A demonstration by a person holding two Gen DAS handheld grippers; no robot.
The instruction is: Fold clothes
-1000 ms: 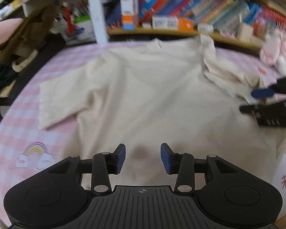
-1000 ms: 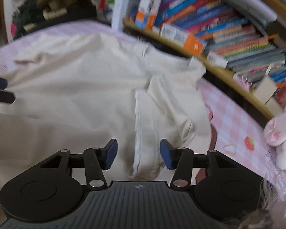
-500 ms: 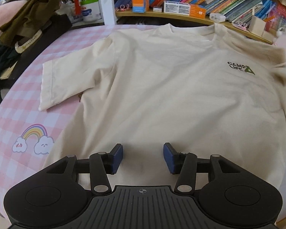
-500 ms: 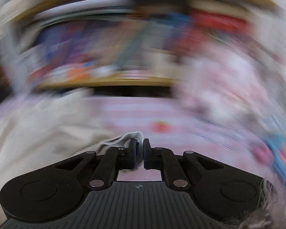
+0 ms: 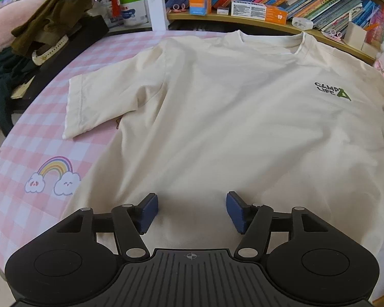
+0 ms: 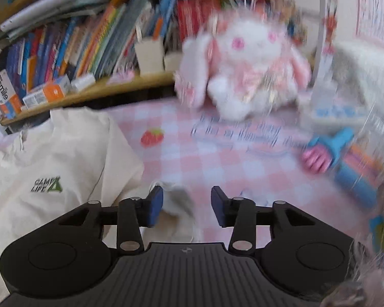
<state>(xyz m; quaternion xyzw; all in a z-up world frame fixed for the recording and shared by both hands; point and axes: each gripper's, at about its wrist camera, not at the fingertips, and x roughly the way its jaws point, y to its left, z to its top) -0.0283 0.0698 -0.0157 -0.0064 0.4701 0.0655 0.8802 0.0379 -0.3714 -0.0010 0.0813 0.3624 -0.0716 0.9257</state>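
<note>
shirt [image 5: 230, 117] flat on the counter [image 5: 46, 138]
left claw [image 5: 192, 211] spread, shirt at twelve o'clock; right claw [image 6: 187, 207] spread, shirt at nine o'clock.

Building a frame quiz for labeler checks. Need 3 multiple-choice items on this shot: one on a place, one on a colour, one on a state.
1. Where on the T-shirt does the CAMP LIFE logo sit in the left wrist view?
A. upper right of the chest
B. on the left sleeve
C. at the bottom hem

2. What colour are the left gripper pads?
A. red
B. blue
C. yellow

3. What state is the right gripper in?
A. shut on a sleeve
B. shut on nothing
C. open

Key:
1 A, the print lies right of the collar, far from sleeve and hem.
2 B, both pads show dark blue.
3 C, its pads stand apart, with a sleeve edge lying loose between them.
</note>
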